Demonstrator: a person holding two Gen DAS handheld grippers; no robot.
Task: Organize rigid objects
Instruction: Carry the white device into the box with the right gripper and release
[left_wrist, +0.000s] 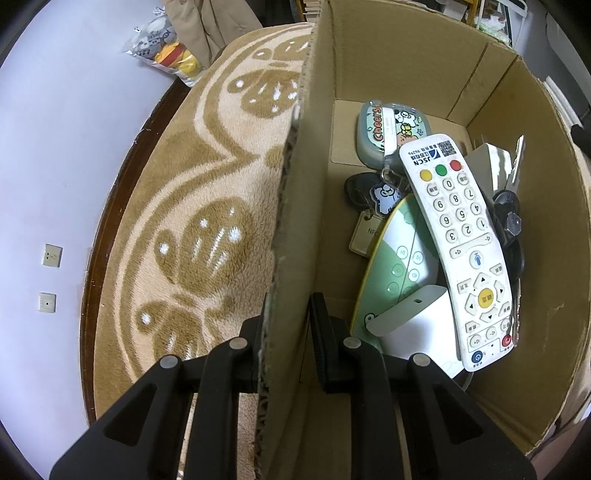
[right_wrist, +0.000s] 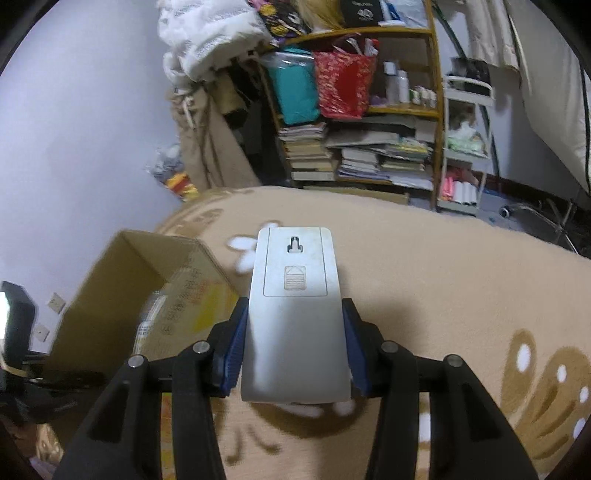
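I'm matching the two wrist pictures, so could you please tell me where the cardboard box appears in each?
Left wrist: the box fills the right half, its near wall clamped in the left gripper.
Right wrist: the box sits at lower left, seen from outside.
Shared landmark: the beige patterned blanket beneath it.

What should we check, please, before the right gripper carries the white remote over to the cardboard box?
1. Right gripper grip on the white remote held back-side up: blue pads press both its sides. Ok.
2. Remote lifted off the blanket: its shadow falls on the blanket below it. Ok.
3. Left gripper steadying the cardboard box: shut on the box wall. Ok.
4. Room inside the box: the JSCN remote, keys and green device crowd the near end; bare floor shows only at the far end. Cannot tell.
5. Path from remote to box top: nothing visible between them in the right wrist view. Ok.
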